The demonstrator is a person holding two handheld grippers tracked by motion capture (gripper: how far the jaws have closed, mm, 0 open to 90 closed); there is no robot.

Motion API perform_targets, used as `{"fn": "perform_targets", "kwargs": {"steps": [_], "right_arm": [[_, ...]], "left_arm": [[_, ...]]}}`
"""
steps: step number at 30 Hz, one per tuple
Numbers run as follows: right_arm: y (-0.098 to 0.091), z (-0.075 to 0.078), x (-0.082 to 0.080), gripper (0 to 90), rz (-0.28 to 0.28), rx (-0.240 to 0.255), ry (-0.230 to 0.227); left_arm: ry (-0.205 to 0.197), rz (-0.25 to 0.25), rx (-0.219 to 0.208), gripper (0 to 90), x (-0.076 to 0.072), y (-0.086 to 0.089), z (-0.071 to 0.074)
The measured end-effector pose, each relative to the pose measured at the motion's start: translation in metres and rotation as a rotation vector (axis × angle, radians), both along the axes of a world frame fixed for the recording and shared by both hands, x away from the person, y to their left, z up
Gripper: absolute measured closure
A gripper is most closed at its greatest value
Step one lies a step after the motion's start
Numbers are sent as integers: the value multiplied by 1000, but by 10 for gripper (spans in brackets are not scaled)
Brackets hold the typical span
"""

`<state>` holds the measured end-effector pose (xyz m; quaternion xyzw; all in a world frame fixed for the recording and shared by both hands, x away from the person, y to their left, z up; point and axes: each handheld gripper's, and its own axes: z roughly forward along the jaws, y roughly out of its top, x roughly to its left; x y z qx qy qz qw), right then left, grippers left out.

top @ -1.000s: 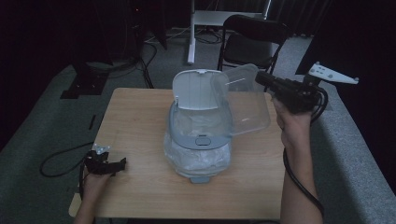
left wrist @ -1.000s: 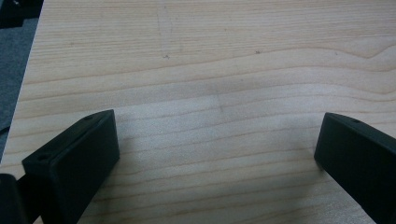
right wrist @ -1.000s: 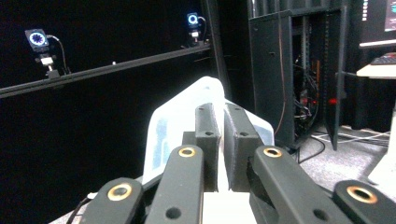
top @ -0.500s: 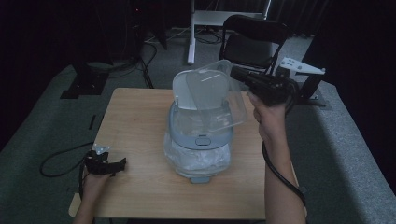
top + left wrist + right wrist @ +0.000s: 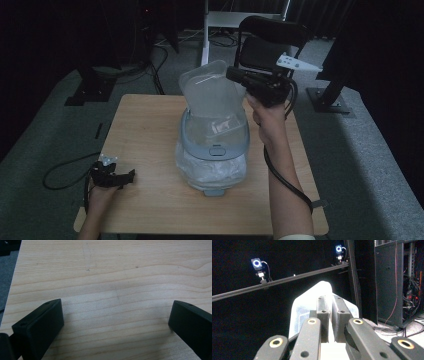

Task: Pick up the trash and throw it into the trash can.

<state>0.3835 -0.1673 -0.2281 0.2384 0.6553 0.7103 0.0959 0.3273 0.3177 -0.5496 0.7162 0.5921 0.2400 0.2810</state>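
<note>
A clear plastic box with a grey-blue rim stands in the middle of the wooden table, with crumpled white material inside it. My right gripper is shut on the edge of a translucent lid and holds it tilted up over the back of the box. In the right gripper view the jaws press together on the pale lid. My left gripper rests at the table's front left, its jaws wide open over bare wood.
A black folding chair and a white stand are behind the table. The right gripper's cable hangs along the forearm over the table's right side. Another cable lies on the grey floor at the left.
My right gripper has carried the lid to the left, from beside the box's right side to above its back. The left gripper has not moved.
</note>
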Motion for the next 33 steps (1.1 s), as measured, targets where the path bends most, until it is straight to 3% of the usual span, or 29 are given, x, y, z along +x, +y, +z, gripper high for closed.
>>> {"fn": "perform_targets", "kwargs": {"steps": [6,10,15,16,21,23,27,29,33], "right_arm": [[11,-6,7,853,24,-1,-4],[13,-11,6,849,20,-11,-43],[16,-16,4,828,17,-33,-54],[15,-19,5,717,33,-32,-24],[9,-23,3,597,50,-30,2],[2,-25,0,561,29,-42,11],[-8,-32,2,332,-10,-73,58],[-14,-36,2,279,-40,-76,64],[-27,-45,4,121,-43,-76,86]], "left_arm": [[0,-4,1,7,0,0,0],[0,-5,0,7,0,0,0],[-1,-5,0,7,0,0,0],[-1,-5,0,7,0,0,0],[-1,-6,-1,7,0,0,0],[-1,-7,0,7,-1,0,0],[-1,-6,0,7,-1,0,0],[-1,-6,0,7,-1,0,0],[-1,-5,0,7,0,0,0]]}}
